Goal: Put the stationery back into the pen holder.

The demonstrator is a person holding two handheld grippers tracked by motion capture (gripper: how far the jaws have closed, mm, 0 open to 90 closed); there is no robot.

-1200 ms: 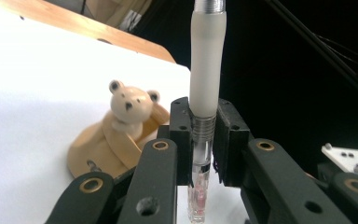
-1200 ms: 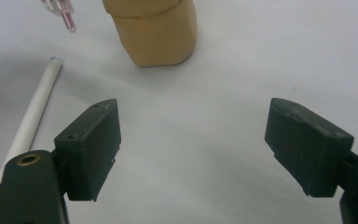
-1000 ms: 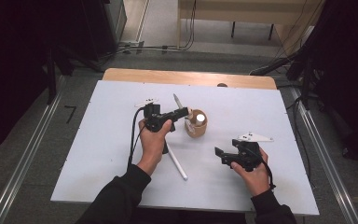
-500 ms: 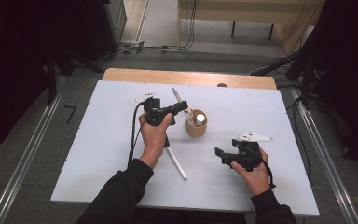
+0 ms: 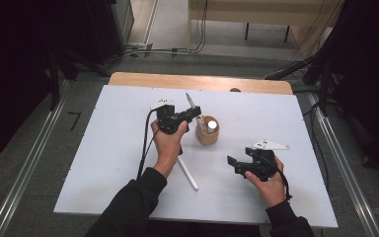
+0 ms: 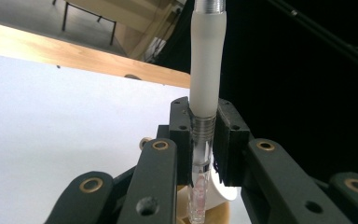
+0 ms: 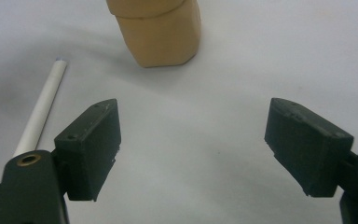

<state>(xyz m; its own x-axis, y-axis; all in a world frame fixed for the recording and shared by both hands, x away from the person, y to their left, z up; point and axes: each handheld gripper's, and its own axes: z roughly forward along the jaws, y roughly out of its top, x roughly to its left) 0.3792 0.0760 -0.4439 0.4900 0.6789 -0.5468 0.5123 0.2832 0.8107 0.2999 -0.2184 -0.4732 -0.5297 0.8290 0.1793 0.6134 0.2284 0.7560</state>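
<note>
My left gripper (image 5: 198,111) hovers just left of a round wooden cup (image 5: 208,134) in the middle of the white table (image 5: 118,148). It is shut on a pen with a frosted white barrel (image 6: 207,70), which stands up between the jaws above the cup (image 6: 214,212). The pen (image 5: 190,100) slants toward the far side. Something white sits inside the cup. A second white pen (image 5: 188,174) lies flat on the table near the left forearm. My right gripper (image 5: 231,163) rests at the front right, open and empty, pointing at the cup (image 7: 161,28) and the lying pen (image 7: 42,109).
A wooden strip (image 5: 197,81) runs along the table's far edge. Beyond it are floor, cables and dark curtains on both sides. Metal rails (image 5: 24,168) flank the table.
The left gripper has shifted slightly toward the far side with the pen still in its jaws. The right hand has stayed where it was.
</note>
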